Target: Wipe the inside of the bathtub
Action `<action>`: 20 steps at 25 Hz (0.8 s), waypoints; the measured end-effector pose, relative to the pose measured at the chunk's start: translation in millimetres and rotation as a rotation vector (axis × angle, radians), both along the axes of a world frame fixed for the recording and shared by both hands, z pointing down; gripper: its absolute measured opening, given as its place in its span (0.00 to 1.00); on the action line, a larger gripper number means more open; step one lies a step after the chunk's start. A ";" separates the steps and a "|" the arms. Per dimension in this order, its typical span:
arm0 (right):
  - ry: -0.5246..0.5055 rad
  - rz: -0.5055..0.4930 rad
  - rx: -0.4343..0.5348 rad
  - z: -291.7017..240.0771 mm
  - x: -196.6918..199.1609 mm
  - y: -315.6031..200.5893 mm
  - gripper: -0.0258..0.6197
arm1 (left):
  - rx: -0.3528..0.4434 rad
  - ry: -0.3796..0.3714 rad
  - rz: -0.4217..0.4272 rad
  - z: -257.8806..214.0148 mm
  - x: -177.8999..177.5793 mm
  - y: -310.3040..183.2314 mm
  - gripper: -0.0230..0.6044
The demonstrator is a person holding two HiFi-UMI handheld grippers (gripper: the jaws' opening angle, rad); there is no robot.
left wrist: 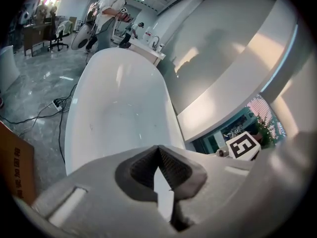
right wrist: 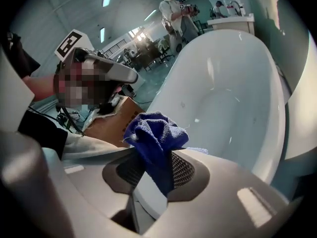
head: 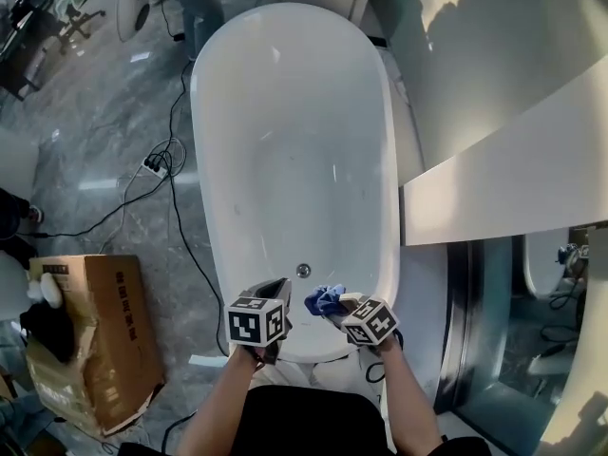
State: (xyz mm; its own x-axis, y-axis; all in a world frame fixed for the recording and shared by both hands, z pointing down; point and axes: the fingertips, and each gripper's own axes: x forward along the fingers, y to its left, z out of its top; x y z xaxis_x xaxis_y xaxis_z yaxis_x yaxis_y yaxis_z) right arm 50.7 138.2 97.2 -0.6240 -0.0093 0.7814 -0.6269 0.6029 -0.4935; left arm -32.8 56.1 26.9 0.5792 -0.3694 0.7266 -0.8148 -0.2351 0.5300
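Step in hand, as judged: wiping not yet started. Your right gripper [head: 340, 304] is clamped on the bunched blue cloth [head: 325, 300] over the near end of the bathtub [head: 285, 141], with your left gripper [head: 271, 293] beside it, pinched closed on nothing. The tub's long axis runs straight away from you, drain [head: 303, 270] at your end. The next move calls for lowering the cloth onto the inner wall and pressing before you stroke.

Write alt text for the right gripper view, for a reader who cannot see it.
The right tool is shut on a crumpled blue terry cloth, with the white oval bathtub stretching ahead. The left tool shows at the left, above a brown cardboard box beside the tub.
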 end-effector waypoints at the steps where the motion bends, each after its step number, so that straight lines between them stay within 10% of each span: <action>1: -0.010 0.015 0.019 -6.9 -2.3 -6.2 0.23 | 0.012 0.000 0.002 -6.7 -0.3 -2.9 0.04; 20: -0.087 0.335 0.366 -148.0 30.9 -151.7 0.24 | 0.312 0.008 0.023 -138.3 28.5 -97.4 0.04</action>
